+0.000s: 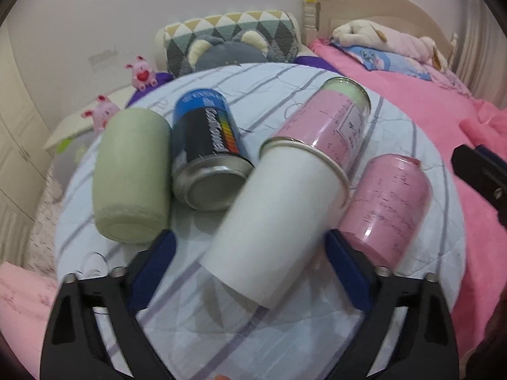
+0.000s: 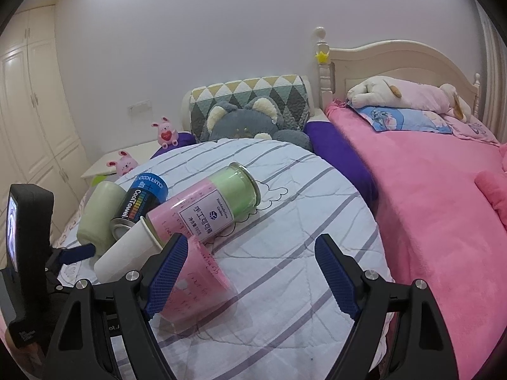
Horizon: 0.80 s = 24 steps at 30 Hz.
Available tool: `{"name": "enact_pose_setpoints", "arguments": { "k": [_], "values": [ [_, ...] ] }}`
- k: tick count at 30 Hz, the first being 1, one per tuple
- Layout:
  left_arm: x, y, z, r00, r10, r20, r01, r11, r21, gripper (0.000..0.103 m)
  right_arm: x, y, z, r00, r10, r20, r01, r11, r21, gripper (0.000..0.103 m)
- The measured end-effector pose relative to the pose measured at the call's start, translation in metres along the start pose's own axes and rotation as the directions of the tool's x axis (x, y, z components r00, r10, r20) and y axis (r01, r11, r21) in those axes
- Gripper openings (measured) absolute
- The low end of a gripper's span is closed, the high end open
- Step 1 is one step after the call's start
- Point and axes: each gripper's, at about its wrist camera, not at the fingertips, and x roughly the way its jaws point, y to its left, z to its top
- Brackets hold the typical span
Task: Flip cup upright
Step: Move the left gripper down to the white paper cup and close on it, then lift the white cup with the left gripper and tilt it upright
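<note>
A white paper cup [image 1: 279,218] lies on its side on the striped quilt [image 1: 285,76], rim pointing away. It also shows in the right wrist view [image 2: 126,250]. My left gripper [image 1: 250,247] is open, its blue-padded fingers [image 1: 152,272] on either side of the cup's base end, apart from it. My right gripper [image 2: 250,259] is open and empty over the quilt [image 2: 301,190], right of the cup, with its left finger [image 2: 164,278] in front of a small pink jar [image 2: 202,281].
Around the cup lie a pale green cylinder [image 1: 133,174], a blue and black can [image 1: 206,152], a tall pink and green jar [image 1: 336,123] and the small pink jar [image 1: 389,205]. Plush toys and a patterned cushion [image 1: 231,41] sit behind. A pink bed [image 1: 412,101] lies right.
</note>
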Motion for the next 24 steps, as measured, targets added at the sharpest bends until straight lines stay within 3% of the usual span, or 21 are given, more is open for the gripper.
{"name": "enact_pose_setpoints", "arguments": {
  "k": [15, 24],
  "values": [
    [-0.019, 0.018, -0.027, 0.999, -0.036, -0.003, 0.035, 0.989, -0.142, 0.067, -0.012, 0.018, -0.005, 1.000, 0.026, 0.009, -0.025, 0.999, -0.033, 0.084],
    [-0.028, 0.036, -0.042, 0.997, -0.077, -0.012, 0.072, 0.967, -0.245, 0.065, -0.017, 0.034, -0.014, 0.999, 0.054, -0.003, -0.054, 0.997, -0.059, 0.084]
  ]
}}
